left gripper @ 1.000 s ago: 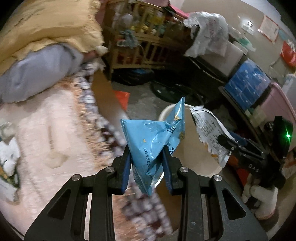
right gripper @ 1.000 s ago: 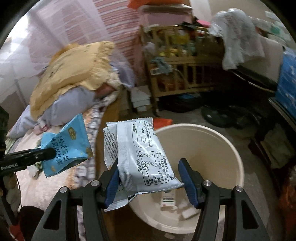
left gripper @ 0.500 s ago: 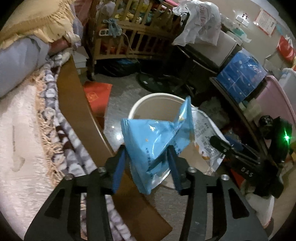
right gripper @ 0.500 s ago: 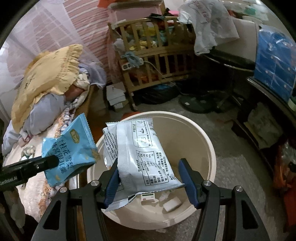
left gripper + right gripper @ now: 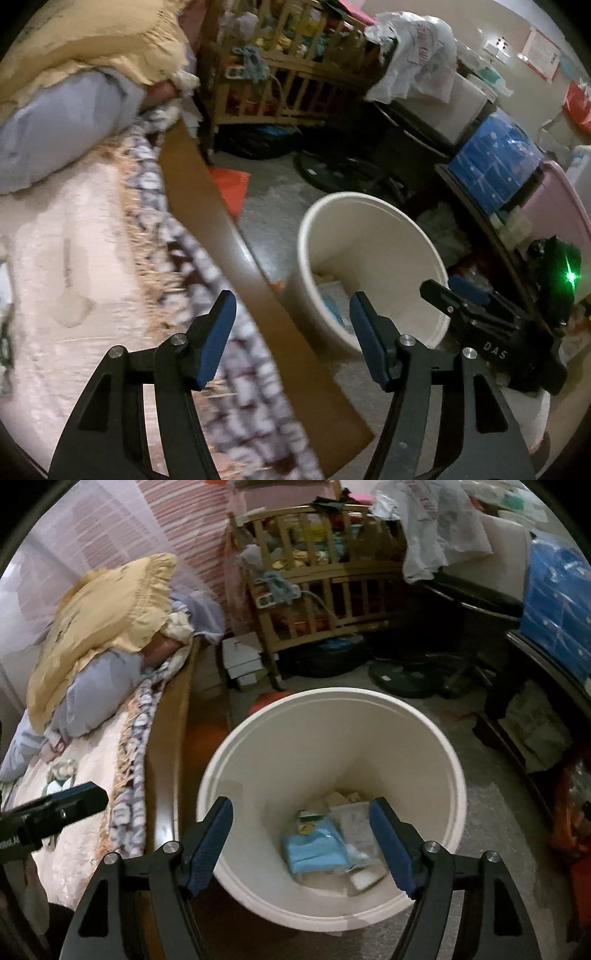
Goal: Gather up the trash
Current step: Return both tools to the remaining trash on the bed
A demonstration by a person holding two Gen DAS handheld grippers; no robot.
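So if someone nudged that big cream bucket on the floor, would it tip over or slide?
The cream bucket would probably slide rather than tip: it looks wide and flares toward the rim. It seems light, a thin-walled tub holding only the blue wrapper, the white wrapper and some scraps, so a modest push could shift it.

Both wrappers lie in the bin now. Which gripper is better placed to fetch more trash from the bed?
Probably left. The left gripper hangs over the bed; the right gripper faces the bin. Both are opening, empty.
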